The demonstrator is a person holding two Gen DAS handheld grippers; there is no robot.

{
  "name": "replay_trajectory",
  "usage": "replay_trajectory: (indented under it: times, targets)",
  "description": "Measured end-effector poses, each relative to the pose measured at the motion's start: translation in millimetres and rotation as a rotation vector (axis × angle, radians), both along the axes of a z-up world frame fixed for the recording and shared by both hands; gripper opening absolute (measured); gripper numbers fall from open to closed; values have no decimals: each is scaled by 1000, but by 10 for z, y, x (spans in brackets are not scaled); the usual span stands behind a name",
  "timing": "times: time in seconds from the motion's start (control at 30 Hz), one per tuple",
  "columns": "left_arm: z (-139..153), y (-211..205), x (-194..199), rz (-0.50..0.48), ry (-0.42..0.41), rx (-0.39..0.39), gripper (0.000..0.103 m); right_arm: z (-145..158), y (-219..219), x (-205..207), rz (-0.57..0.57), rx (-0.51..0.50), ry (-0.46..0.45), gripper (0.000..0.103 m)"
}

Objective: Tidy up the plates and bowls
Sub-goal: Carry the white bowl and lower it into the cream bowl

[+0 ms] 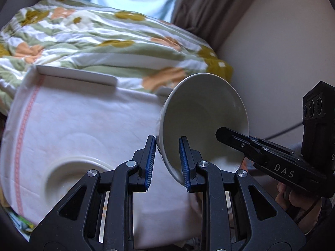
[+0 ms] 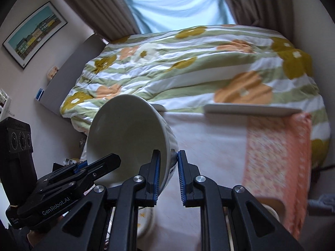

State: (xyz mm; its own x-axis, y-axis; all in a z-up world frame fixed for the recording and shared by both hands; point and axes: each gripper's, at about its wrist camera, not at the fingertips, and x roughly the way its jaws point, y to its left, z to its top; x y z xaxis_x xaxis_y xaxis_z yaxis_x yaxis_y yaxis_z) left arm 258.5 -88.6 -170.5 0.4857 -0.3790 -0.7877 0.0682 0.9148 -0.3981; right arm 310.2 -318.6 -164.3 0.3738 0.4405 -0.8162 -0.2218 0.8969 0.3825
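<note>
Floral quilt (image 2: pixel 188 71), green stripes with mustard and orange flowers, covers bed. White cloth (image 1: pixel 83 121) with pink woven band spread over table surface; orange patterned towel (image 2: pixel 276 156) at its right end. Brown curtains (image 2: pixel 100 6) flank pale blue drape (image 2: pixel 178 2). Framed townscape picture (image 2: pixel 34 33) on wall.

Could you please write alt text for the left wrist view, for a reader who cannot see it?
A white bowl, tilted on its side, is gripped at its rim by the left gripper and the right gripper. Below lie a white cloth with a plate, and a floral bedspread beyond.
</note>
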Motion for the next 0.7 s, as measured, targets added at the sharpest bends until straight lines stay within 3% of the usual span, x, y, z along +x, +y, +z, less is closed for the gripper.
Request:
replay_trajectory:
  times: [0.37,0.7]
  targets:
    - [-450,-1144,-419,-164,95,38,20,-310,-898,-561,-118,-58,67,15]
    - [-720,-1541,-590,-253,130,185,20,-631,-1174,-798,-137,-80,129,15]
